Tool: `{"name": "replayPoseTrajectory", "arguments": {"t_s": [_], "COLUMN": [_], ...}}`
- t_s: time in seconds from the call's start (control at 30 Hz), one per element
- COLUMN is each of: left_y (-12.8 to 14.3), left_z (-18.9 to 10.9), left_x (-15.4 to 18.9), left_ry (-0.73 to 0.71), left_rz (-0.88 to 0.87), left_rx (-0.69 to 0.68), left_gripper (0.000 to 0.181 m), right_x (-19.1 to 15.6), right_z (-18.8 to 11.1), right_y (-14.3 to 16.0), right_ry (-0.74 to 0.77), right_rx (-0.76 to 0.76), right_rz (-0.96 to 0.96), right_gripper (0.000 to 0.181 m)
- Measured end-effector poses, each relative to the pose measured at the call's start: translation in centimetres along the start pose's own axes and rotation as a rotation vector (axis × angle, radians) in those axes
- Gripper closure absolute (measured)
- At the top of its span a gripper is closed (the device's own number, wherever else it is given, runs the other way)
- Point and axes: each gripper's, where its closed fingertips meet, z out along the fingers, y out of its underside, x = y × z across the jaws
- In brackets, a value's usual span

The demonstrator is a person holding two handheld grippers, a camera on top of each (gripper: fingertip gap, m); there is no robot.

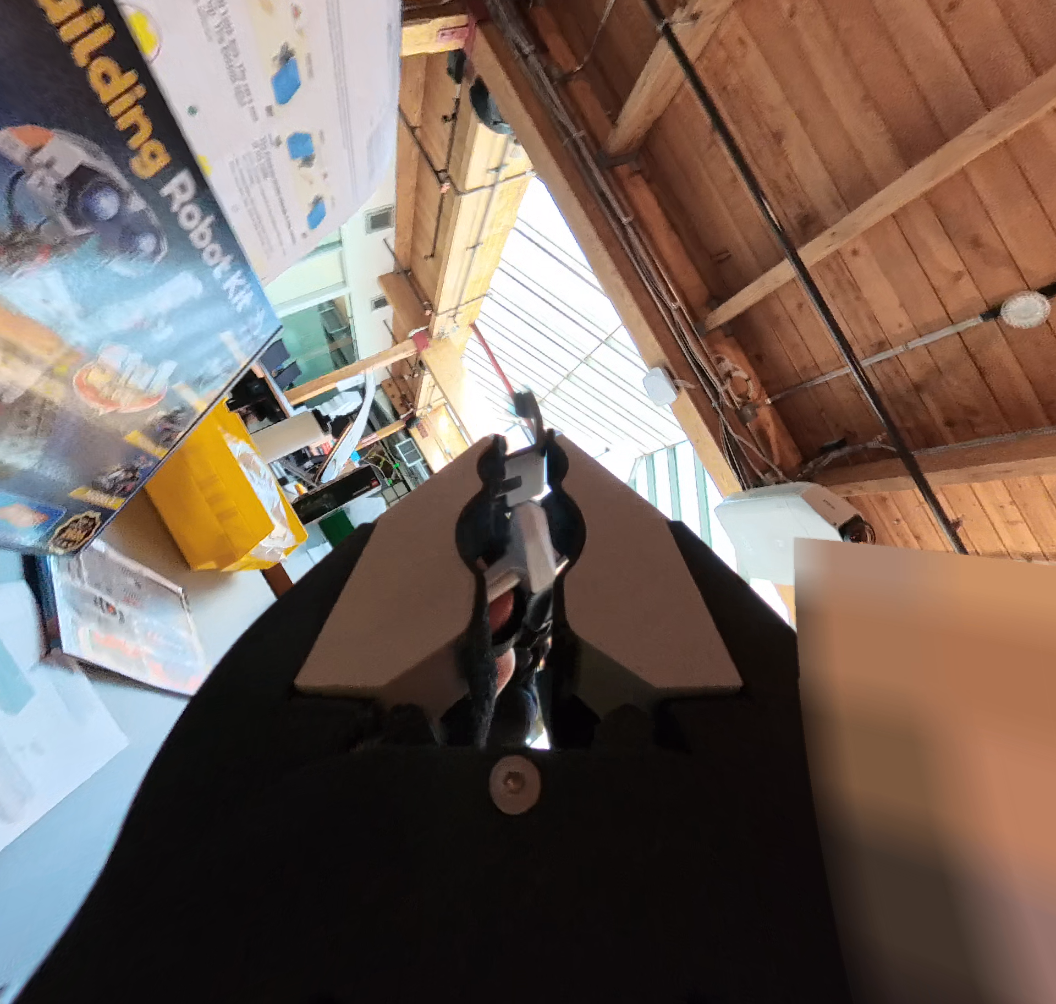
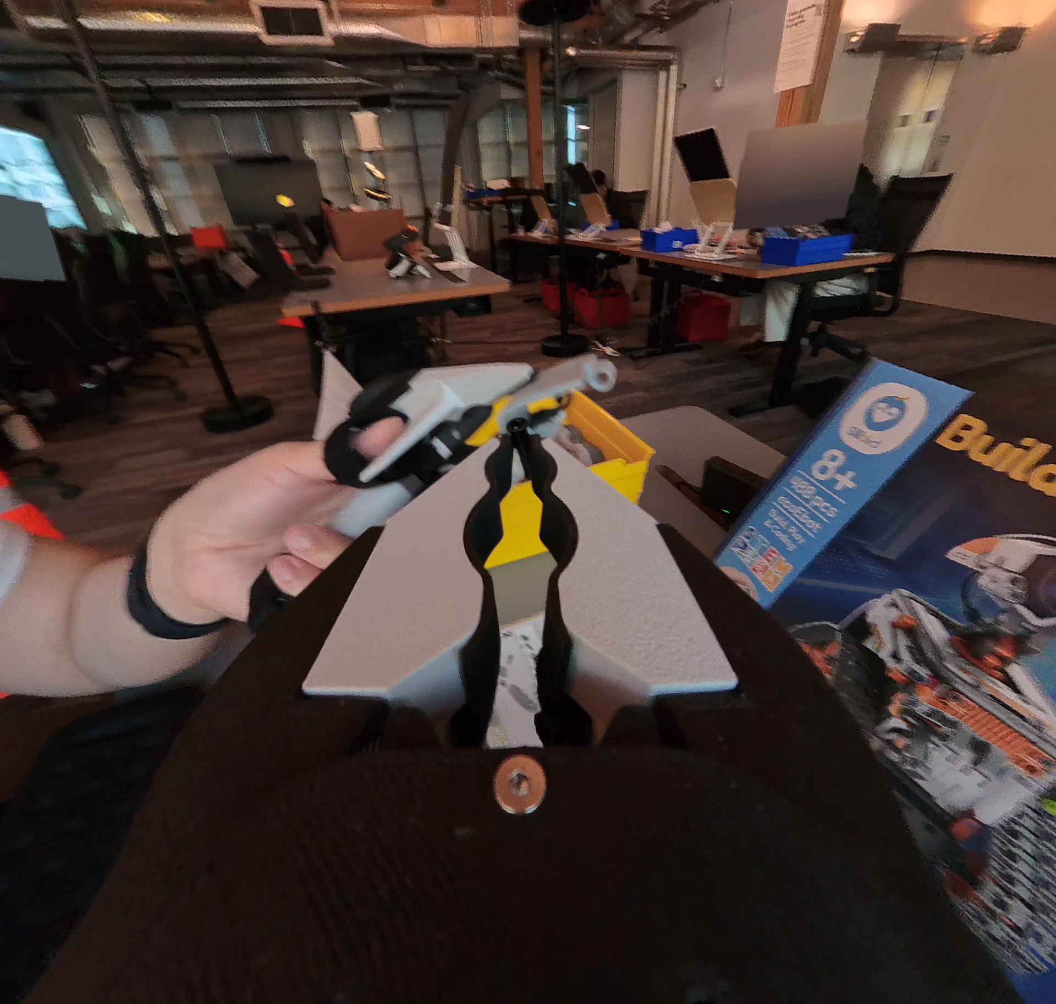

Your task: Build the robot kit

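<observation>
My left tongs (image 1: 523, 462) point up toward the wooden ceiling (image 1: 857, 119) and are closed on a small white and grey plastic part (image 1: 526, 525), which sits between the two black pads. A thin dark pin (image 1: 528, 410) stands out beyond the tips. To the left, a big dark blue box (image 1: 114, 268) with a robot picture is tilted, and under its far edge is a yellow bin (image 1: 223, 502) on the pale worktop (image 1: 74, 862).

My right tongs (image 2: 520, 445) are narrow – the tips pinch a small black pin (image 2: 517, 426) at its head. Just behind it my hand (image 2: 240, 525) holds the other tool, with a grey piece (image 2: 577, 379) pointing to the right. The yellow bin (image 2: 611, 451) is near, behind the tips, and the blue box (image 2: 926, 605) leans at the right.
</observation>
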Motion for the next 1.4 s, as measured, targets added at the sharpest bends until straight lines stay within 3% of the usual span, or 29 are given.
{"name": "replayPoseTrajectory", "arguments": {"t_s": [0.07, 0.37, 0.67, 0.97, 1.2, 1.4], "left_y": [0.6, 0.7, 1.6, 2.9, 3.8, 4.7], "left_z": [0.2, 0.2, 0.6, 1.1, 1.3, 1.1], "left_x": [0.4, -0.1, -0.4, -0.4, -0.5, -0.7], "left_ry": [-0.005, -0.041, -0.062, -0.083, -0.141, -0.192], "left_rz": [0.026, 0.039, 0.122, 0.24, 0.429, 0.544], "left_rx": [-0.074, -0.089, -0.157, -0.254, -0.346, -0.47], "left_gripper": [0.17, 0.172, 0.172, 0.169, 0.163, 0.156], "right_x": [0.3, 0.0, 0.1, 0.4, 0.2, 0.2], "right_z": [0.3, 0.5, -0.7, -1.8, -2.1, -2.4], "right_y": [0.5, 0.6, 1.1, 0.9, 0.9, 1.7], "right_ry": [0.044, 0.021, 0.005, 0.034, 0.036, 0.085], "right_rx": [-0.018, -0.015, -0.148, -0.19, -0.216, -0.309], "right_rz": [-0.068, -0.067, 0.105, 0.068, 0.055, -0.104], "right_gripper": [0.177, 0.177, 0.177, 0.177, 0.177, 0.177]}}
